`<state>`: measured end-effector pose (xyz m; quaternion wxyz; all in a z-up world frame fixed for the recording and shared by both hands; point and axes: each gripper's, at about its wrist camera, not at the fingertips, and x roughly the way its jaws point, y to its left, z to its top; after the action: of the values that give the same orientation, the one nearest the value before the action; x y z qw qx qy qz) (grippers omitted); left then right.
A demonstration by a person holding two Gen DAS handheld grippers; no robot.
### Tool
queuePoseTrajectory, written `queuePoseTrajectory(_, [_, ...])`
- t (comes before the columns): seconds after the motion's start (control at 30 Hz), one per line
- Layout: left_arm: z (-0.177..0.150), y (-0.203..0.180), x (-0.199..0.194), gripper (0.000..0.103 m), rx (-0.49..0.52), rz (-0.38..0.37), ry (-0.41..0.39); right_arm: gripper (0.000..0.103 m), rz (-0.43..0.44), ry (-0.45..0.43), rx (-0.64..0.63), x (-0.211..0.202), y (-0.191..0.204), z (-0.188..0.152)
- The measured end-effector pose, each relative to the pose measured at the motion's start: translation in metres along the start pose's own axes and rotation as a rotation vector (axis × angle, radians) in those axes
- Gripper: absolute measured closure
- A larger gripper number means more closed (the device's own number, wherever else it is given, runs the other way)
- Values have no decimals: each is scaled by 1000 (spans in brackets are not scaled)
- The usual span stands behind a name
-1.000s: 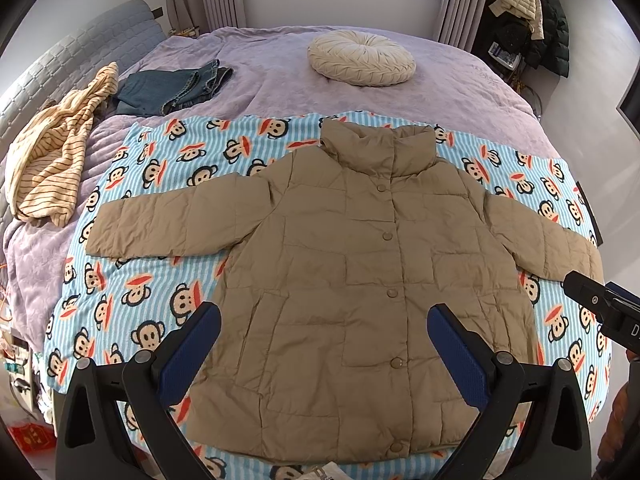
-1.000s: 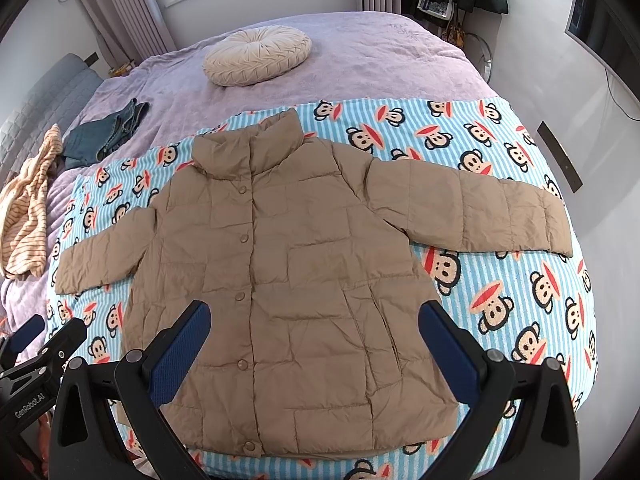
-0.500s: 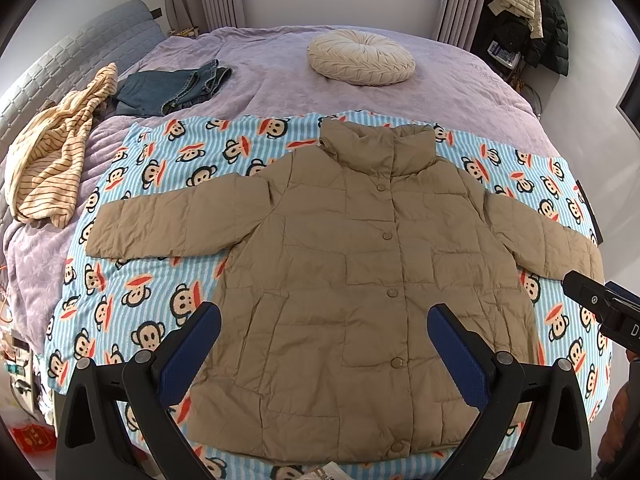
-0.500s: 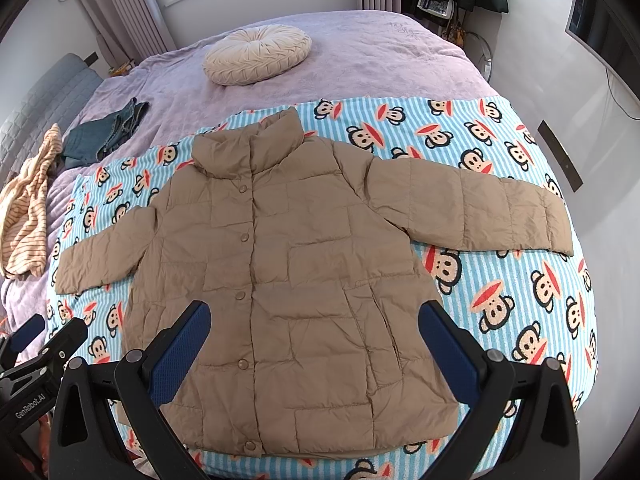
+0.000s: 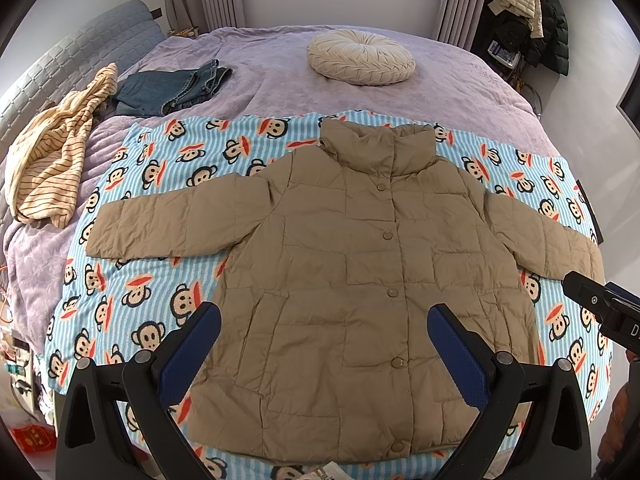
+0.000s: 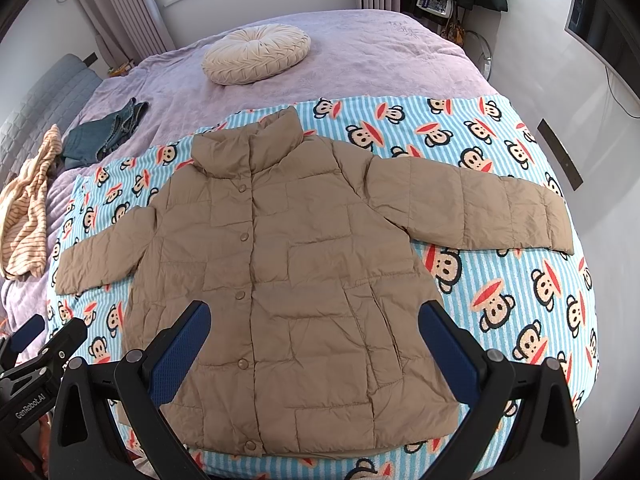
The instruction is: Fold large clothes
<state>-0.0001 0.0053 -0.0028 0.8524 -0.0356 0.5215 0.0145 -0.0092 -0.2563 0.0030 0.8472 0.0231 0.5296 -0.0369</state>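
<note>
I have the bed (image 5: 460, 92) filling both views, its lilac cover carrying a blue striped monkey-print blanket (image 5: 160, 280) across the near half, and on that blanket lies the tan quilted puffer jacket (image 5: 360, 280), front up, snapped shut and spread flat. Its long axis runs from the hem at the near edge of the bed, closest to me, up to the stand-up collar (image 5: 376, 144), which points away toward the round cream cushion (image 5: 360, 56) and the window; the two sleeves stretch out sideways, across that axis. I judge this to be the very start: nothing is folded yet, and I am only lined up over the hem. The next move, as I read it, calls for taking a sleeve, the left sleeve (image 5: 160, 224) or the right sleeve (image 6: 480, 212), near its cuff and carrying it across the chest, so each tool must swing outward from the middle first. The padded fabric looks puffy and slick, so a deep bite seems wise. My left tongs (image 5: 324, 344) hang wide apart above the lower front, holding nothing; my right tongs (image 6: 316, 336) are equally wide and empty over the same region. Off to the left, folded jeans (image 5: 172, 88) and a striped garment (image 5: 52, 152) lie well apart from the work.
</note>
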Motion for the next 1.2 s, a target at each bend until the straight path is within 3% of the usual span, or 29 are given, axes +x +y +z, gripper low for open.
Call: queuePoseTrajectory(1.2, [0, 1, 1, 0, -2, -5, -4, 0, 1, 8, 1, 0, -2, 1])
